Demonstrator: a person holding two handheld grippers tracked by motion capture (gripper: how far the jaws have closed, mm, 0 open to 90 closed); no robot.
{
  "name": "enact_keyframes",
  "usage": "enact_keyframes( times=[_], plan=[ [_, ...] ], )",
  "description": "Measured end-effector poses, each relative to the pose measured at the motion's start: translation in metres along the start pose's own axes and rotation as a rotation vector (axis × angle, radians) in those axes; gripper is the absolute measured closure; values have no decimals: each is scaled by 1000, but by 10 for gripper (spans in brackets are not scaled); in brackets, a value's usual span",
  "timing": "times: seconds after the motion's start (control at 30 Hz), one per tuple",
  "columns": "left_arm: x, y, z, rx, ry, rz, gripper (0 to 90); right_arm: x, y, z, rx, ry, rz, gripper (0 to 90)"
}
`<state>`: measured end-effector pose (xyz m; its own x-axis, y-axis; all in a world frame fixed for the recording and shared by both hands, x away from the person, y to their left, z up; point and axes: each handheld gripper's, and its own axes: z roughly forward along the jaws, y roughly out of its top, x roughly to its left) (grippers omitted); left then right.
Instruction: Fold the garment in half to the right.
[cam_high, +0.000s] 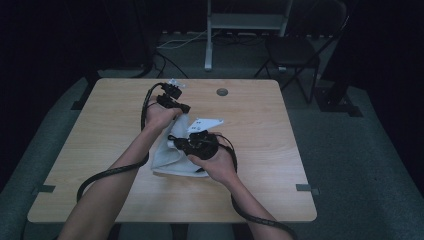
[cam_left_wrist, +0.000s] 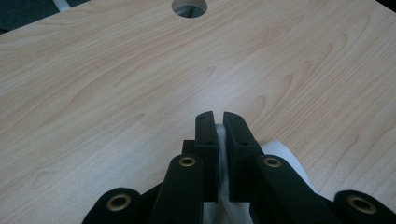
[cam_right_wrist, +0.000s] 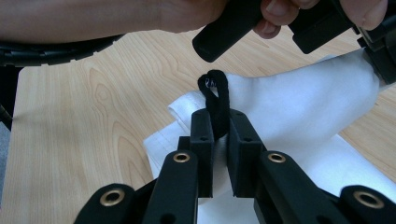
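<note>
Left hand-held gripper (cam_left_wrist: 218, 122) pinches white cloth (cam_left_wrist: 220, 140); right hand-held gripper (cam_right_wrist: 217, 122) view reveals black loop (cam_right_wrist: 215, 93) clamped, cloth beneath.

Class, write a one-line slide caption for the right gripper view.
Right gripper jaws shut on a black loop over a white cloth on the wooden table.

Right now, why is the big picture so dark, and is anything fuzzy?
High view: dim room, black surroundings, and the table is the lit part. Left gripper view: brighter, wood grain sharp. Right gripper view: white cloth bright, and the hand up close looks soft.
</note>
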<state>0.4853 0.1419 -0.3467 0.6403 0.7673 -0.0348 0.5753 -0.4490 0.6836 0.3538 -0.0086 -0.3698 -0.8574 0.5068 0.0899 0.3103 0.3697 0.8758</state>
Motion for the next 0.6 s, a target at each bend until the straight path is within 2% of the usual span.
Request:
enact_keyframes(
  times=[0.6],
  plan=[
    [-6, 2, 7, 6, -8, 6, 853, -3, -6, -3, 8, -7, 17, 828]
  ],
)
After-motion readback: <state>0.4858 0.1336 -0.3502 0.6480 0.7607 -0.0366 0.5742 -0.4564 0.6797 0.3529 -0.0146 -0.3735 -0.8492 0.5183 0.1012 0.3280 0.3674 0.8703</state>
